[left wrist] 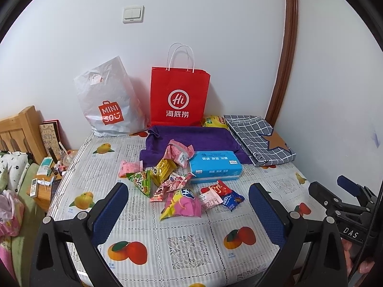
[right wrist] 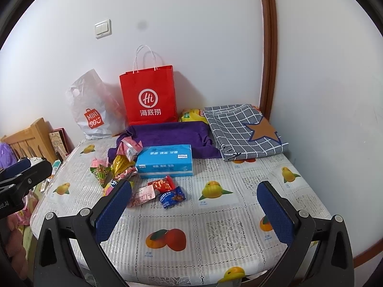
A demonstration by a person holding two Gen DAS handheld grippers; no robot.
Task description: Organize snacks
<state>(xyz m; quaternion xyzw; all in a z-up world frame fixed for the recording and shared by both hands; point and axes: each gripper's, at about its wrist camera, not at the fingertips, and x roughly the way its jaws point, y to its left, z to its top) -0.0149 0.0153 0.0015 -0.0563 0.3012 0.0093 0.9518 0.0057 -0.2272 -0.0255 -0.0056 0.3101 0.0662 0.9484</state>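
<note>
Nearest the cameras, the left gripper (left wrist: 188, 211) hangs above the front of the table (left wrist: 191, 246) with its fingers (left wrist: 110, 210) spread wide apart and nothing between them; the right gripper (right wrist: 194, 210) hangs to its right in the same condition, fingers (right wrist: 275, 215) well apart and empty.

Just beyond the fingers lies the work: a loose scatter of snack packets near the middle of the table. The pink and yellow packet (left wrist: 183, 203) lies nearest the left gripper; beside it lie a pale pink packet (left wrist: 210, 198), a red packet (left wrist: 217, 188) and a blue packet (right wrist: 172, 197); farther in sit a green triangular packet (left wrist: 141, 181), a gold packet (left wrist: 164, 168) and a pink pouch (left wrist: 179, 153), several overlapping.

Handling, as a judgement: the packets appear light, soft and crinkly; the film is probably slippery and the contents may crush; take hold at a flat sealed edge or across the flattest part with moderate force; lift overlapping packets one at a time from the top.

Behind the scatter a blue tissue pack (left wrist: 215, 167) rests partly on a purple towel (left wrist: 191, 138); a folded checked cloth (left wrist: 261, 138) lies to the right. Against the wall stand a red paper bag (left wrist: 179, 95) and a white plastic bag (left wrist: 110, 102); either could plausibly receive the snacks; which one cannot be told.
</note>
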